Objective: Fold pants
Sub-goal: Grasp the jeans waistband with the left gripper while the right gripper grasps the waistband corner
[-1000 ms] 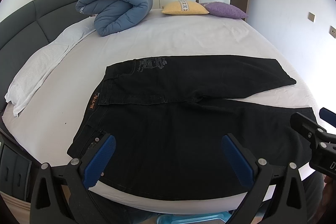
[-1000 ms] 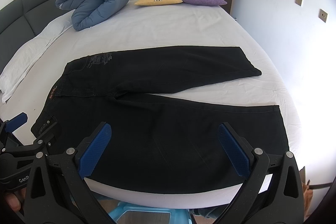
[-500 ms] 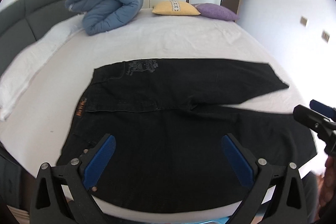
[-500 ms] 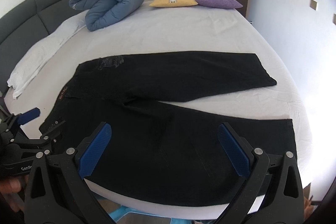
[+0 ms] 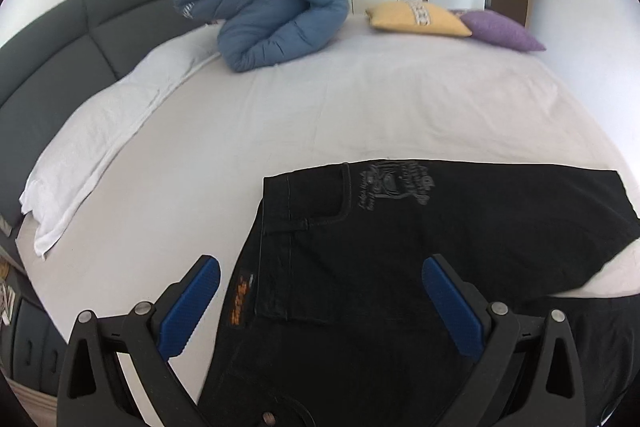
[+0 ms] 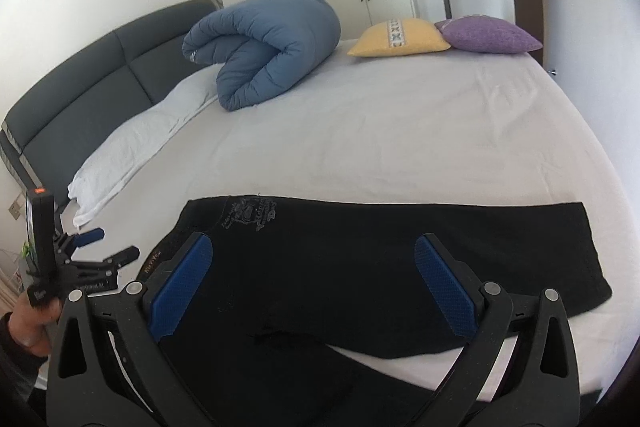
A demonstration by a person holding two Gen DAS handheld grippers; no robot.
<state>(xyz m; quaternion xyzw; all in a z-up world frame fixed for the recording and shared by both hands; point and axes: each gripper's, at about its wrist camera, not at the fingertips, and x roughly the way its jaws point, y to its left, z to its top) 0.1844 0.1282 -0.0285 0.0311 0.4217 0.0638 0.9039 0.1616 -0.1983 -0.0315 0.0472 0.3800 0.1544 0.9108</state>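
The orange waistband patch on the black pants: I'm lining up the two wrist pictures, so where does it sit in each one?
Left wrist view: the orange patch lies low and left of centre on the waistband of the black pants, just right of the left blue pad.
Right wrist view: the patch is small and dim at the pants' left edge, beside the left blue pad.
Shared landmark: the grey print on the pants.

Black pants [image 5: 440,227], white sheet [image 5: 360,107], blue duvet [image 5: 276,15], yellow cushion [image 5: 416,17].
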